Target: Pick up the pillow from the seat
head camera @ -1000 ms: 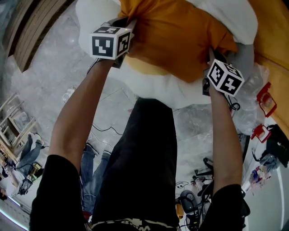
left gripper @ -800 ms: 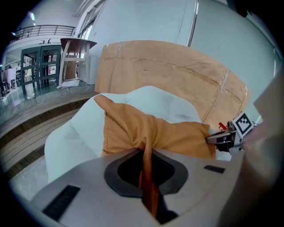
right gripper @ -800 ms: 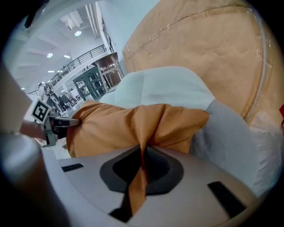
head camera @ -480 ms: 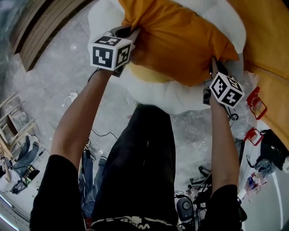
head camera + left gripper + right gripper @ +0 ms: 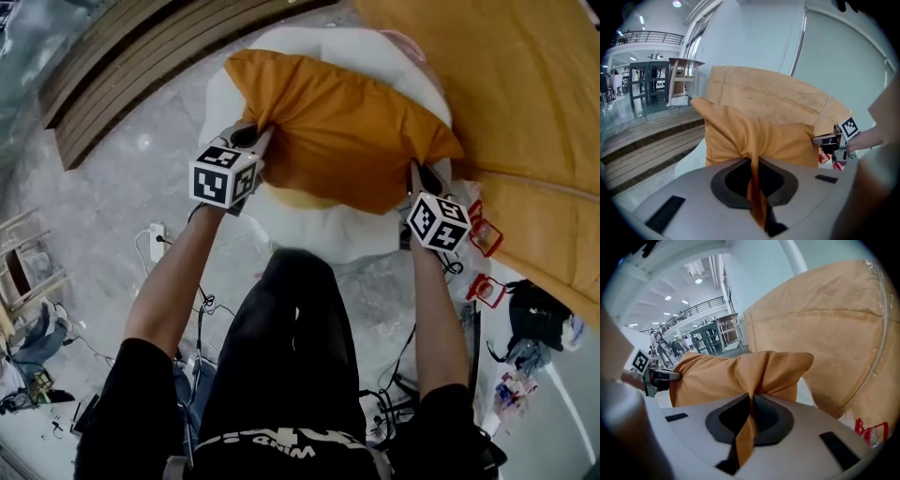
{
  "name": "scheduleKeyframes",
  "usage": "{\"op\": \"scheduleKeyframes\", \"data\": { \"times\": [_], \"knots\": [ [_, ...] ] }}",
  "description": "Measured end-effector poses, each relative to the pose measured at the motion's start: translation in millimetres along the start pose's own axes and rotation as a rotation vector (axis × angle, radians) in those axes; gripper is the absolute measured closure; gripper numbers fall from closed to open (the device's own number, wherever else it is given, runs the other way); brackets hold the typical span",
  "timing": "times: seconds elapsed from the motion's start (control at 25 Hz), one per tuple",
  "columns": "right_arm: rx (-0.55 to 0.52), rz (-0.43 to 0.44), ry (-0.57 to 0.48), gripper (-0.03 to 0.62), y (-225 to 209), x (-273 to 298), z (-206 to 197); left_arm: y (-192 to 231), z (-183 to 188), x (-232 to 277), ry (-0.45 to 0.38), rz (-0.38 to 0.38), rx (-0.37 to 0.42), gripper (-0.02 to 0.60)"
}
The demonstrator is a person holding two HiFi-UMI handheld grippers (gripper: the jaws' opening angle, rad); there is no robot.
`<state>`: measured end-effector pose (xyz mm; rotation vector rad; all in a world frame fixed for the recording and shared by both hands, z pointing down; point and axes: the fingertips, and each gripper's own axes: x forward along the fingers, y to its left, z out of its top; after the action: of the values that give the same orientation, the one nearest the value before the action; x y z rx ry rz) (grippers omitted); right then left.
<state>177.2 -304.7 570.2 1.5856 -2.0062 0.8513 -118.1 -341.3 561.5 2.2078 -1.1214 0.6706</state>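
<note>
head view: left gripper [image 5: 261,142] and right gripper [image 5: 414,174] fingers clamp the orange pillow [image 5: 347,131] over a white seat [image 5: 323,232], grey floor [image 5: 122,187].

White round seat [image 5: 339,236] on grey floor [image 5: 122,187], power strip [image 5: 156,240] and cables [image 5: 212,306] nearby.

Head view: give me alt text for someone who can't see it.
From above, a person holds an orange pillow by two ends, left gripper and right gripper each shut on its fabric. Below it is a round white seat; a large tan cushion lies at the right.
</note>
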Motion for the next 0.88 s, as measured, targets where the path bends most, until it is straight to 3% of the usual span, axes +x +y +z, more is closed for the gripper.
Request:
{"op": "scheduleKeyframes", "data": {
  "times": [0.24, 0.44, 0.64, 0.88],
  "knots": [
    [-0.003, 0.013, -0.098, 0.557, 22, -75, 72, -35, 66, -86, -0.114, 0.038, 0.0, 0.563],
    [-0.074, 0.061, -0.202, 0.557, 51, -163, 135, -74, 120, -174, -0.208, 0.063, 0.053, 0.563],
    [-0.154, 0.142, -0.285, 0.557, 87, -236, 174, -96, 151, -254, -0.291, 0.059, 0.089, 0.565],
    [-0.173, 0.149, -0.369, 0.557, 82, -283, 203, -138, 174, -291, -0.333, 0.052, 0.169, 0.565]
  ]
}}
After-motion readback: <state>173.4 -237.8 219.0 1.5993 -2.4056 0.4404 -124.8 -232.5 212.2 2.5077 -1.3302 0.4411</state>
